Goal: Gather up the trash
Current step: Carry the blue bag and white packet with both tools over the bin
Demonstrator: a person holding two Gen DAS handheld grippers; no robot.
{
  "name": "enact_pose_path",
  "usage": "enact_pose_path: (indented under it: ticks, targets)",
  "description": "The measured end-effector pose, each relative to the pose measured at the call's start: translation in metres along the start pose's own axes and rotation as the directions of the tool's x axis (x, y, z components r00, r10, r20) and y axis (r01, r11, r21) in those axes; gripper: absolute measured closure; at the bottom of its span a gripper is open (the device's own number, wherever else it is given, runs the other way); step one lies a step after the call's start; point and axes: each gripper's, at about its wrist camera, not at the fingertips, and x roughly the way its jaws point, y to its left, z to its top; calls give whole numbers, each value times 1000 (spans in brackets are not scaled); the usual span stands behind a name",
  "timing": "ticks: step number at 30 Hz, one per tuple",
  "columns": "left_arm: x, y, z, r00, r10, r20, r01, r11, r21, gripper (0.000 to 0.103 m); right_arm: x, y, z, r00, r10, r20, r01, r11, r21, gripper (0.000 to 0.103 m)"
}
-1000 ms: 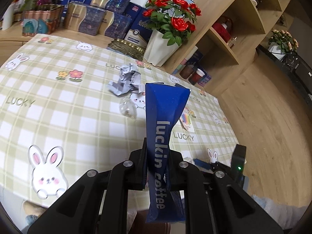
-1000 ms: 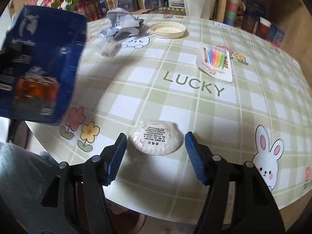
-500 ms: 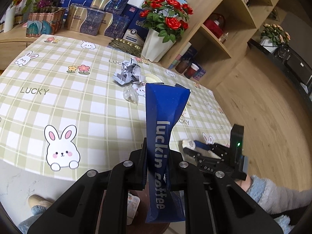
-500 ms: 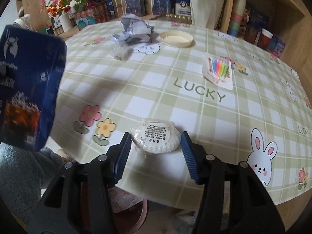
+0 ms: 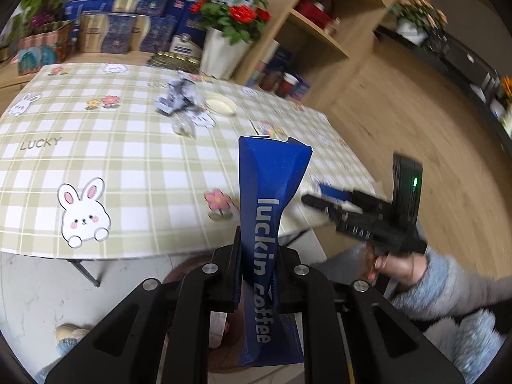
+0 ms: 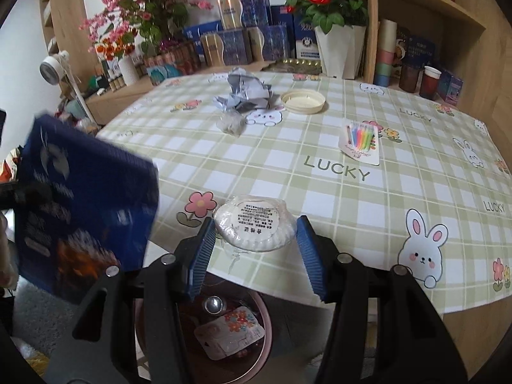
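The left gripper (image 5: 257,275) clamps a flattened dark blue paper coffee bag (image 5: 268,217), long axis pointing away along the fingers, while the right gripper (image 6: 252,249), fingers apart, flanks a white round wrapped packet (image 6: 254,225) at the checked table's (image 6: 320,192) edge.

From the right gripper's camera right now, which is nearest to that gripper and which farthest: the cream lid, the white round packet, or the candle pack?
1. White round packet: between the right gripper's open fingers, at the table's near edge.
2. Candle pack: mid-table, to the right.
3. Cream lid: far side, beside the crumpled paper.
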Motion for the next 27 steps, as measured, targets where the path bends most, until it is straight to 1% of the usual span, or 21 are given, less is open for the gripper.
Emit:
enact_pose_path:
  ticks: [7, 13, 19, 27]
  targets:
    - [14, -9, -27, 995, -17, -96, 22, 999, 48, 89, -24, -7, -8, 999, 4, 41, -6, 999, 37, 49]
    - [42, -6, -44, 981, 0, -193, 13, 998, 67, 89, -31, -19, -11, 998, 2, 60, -6, 998, 68, 49]
    - [72, -3, -59, 960, 14, -279, 7, 997, 74, 89, -25, -26, -14, 999, 6, 51, -11, 996, 86, 49]
    - [112, 7, -72, 926, 62, -371, -29, 995, 94, 89, -17, -30, -17, 999, 15, 36, -18, 995, 98, 49]
